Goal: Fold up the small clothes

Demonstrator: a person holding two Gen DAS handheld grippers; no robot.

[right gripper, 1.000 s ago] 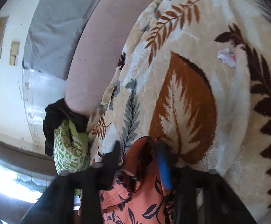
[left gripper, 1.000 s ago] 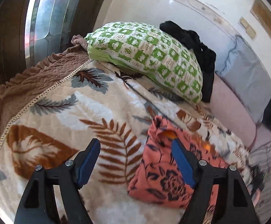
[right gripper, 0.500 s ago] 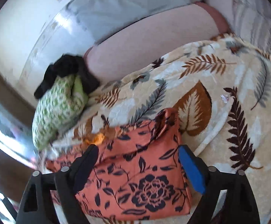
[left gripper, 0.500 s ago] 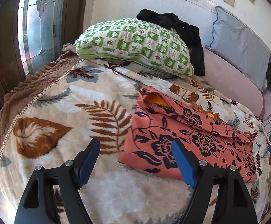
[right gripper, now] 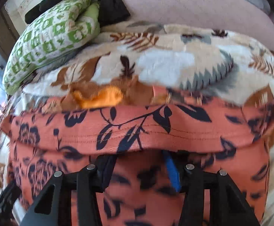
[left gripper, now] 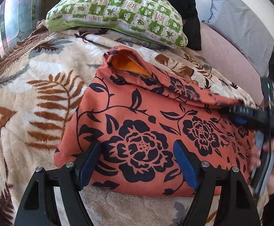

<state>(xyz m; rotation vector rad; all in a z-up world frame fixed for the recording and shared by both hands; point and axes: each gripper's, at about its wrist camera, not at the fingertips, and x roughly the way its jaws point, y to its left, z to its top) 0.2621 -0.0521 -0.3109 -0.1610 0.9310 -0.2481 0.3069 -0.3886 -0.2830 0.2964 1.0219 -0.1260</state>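
Both grippers have closed in on the garment since half a second ago. My left gripper (left gripper: 137, 162) hangs released, fingers spread over the near edge of the orange floral garment (left gripper: 146, 124). My right gripper (right gripper: 138, 167) reaches under a raised fold, fingers apart, gripping nothing I can see. It lies on the leaf-print blanket (left gripper: 33, 98), long axis left to right, below the green pillow (left gripper: 118, 15).

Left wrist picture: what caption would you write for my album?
Open left gripper over folded orange garment on a leafy blanket.
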